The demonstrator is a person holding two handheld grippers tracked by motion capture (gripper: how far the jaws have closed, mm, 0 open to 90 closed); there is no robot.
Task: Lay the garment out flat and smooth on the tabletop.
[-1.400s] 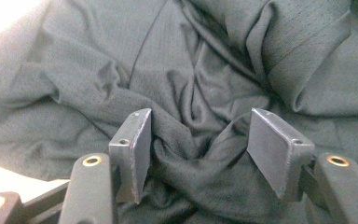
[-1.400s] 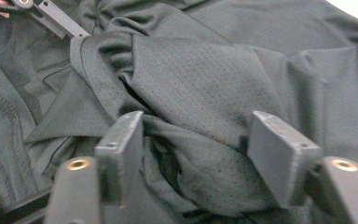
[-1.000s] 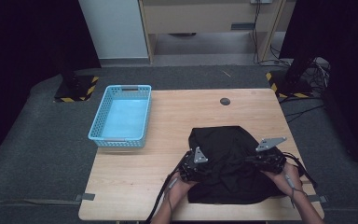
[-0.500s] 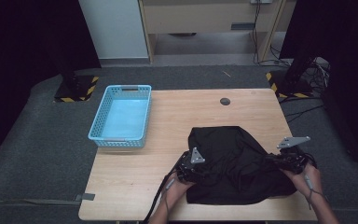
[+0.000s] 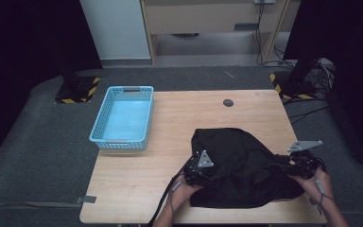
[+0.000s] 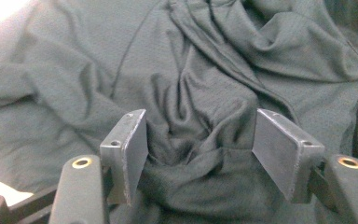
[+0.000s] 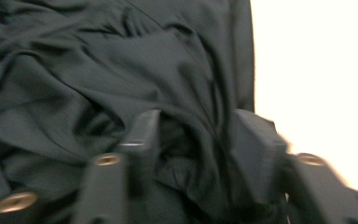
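A black garment (image 5: 241, 165) lies crumpled on the near right part of the wooden table (image 5: 170, 123). My left gripper (image 5: 214, 174) sits at its left edge, pointing into the cloth. In the left gripper view the garment (image 6: 191, 60) bunches between the jaws of this gripper (image 6: 198, 140), which have just been opening and stand apart. My right gripper (image 5: 281, 166) is at the garment's right side. Its jaws have just opened too; in the right gripper view a fold of the garment (image 7: 98, 60) lies loosely between the jaws of the right gripper (image 7: 193, 140).
A light blue plastic basket (image 5: 119, 142) stands at the table's left side. A small dark round disc (image 5: 228, 102) lies near the far edge. Bare wood stretches between the basket and the garment. The table's right edge is close to my right hand.
My right gripper moved to the right, drawing the garment's right side out wider, and its jaws have come apart. The left gripper stayed in place.
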